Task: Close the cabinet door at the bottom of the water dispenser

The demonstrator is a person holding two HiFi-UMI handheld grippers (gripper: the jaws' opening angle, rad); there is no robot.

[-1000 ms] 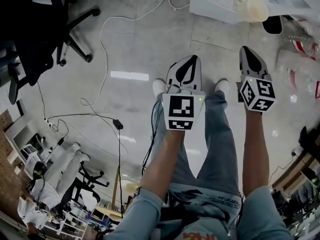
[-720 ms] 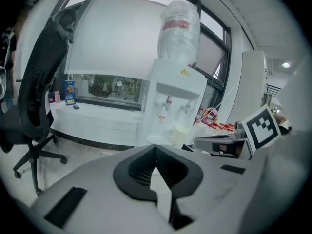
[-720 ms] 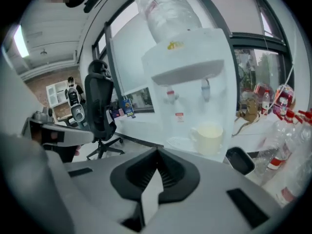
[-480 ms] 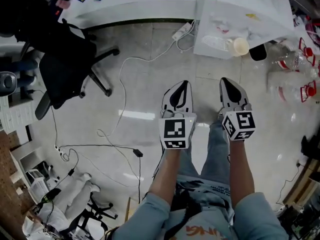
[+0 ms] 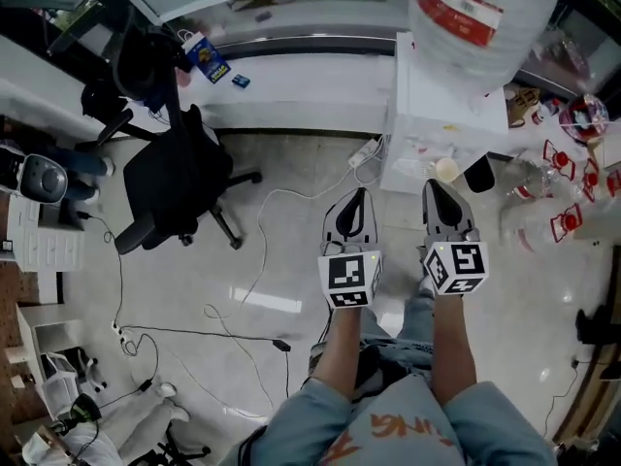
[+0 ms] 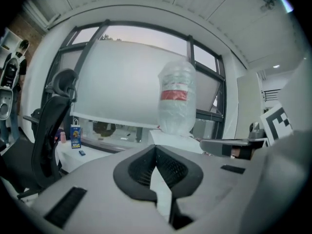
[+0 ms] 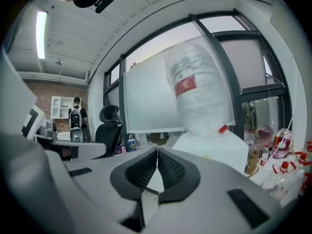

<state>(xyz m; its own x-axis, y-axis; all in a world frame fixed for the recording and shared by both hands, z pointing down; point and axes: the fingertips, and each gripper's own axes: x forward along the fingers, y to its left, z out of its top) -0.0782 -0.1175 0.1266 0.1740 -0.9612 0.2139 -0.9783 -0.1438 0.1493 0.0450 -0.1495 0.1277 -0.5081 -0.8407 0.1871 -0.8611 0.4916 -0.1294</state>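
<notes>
- Left gripper (image 5: pixel 357 198) and right gripper (image 5: pixel 433 188) are held side by side at about the same height, both pointing toward the water dispenser (image 5: pixel 427 105) and clear of it.
- In the left gripper view the left gripper (image 6: pixel 156 148) has its dark pads pressed together at the tips, with nothing between them.
- In the right gripper view the right gripper (image 7: pixel 157 150) is likewise pressed together and empty.
- The white water dispenser stands just ahead of the two grippers, backed against a long white ledge (image 5: pixel 301 76) under the window.
- A large clear water bottle (image 5: pixel 475 17) with a red label sits upside down on top of the dispenser.
- The cabinet door at its foot cannot be made out: the head view looks down on the top of the unit, and in both gripper views the gripper bodies cover the lower part.
- A pale cup (image 5: pixel 446 170) and a dark object lie at the dispenser's base.
- A white power strip (image 5: pixel 367 151) lies on the grey floor just left of the base, its cord trailing away.
- Clear bottles with red fittings (image 5: pixel 563 221) are scattered to the right.
- A black office chair (image 5: pixel 179 187) stands well to the left, and a blue packet (image 5: pixel 206 56) sits on the ledge.
</notes>
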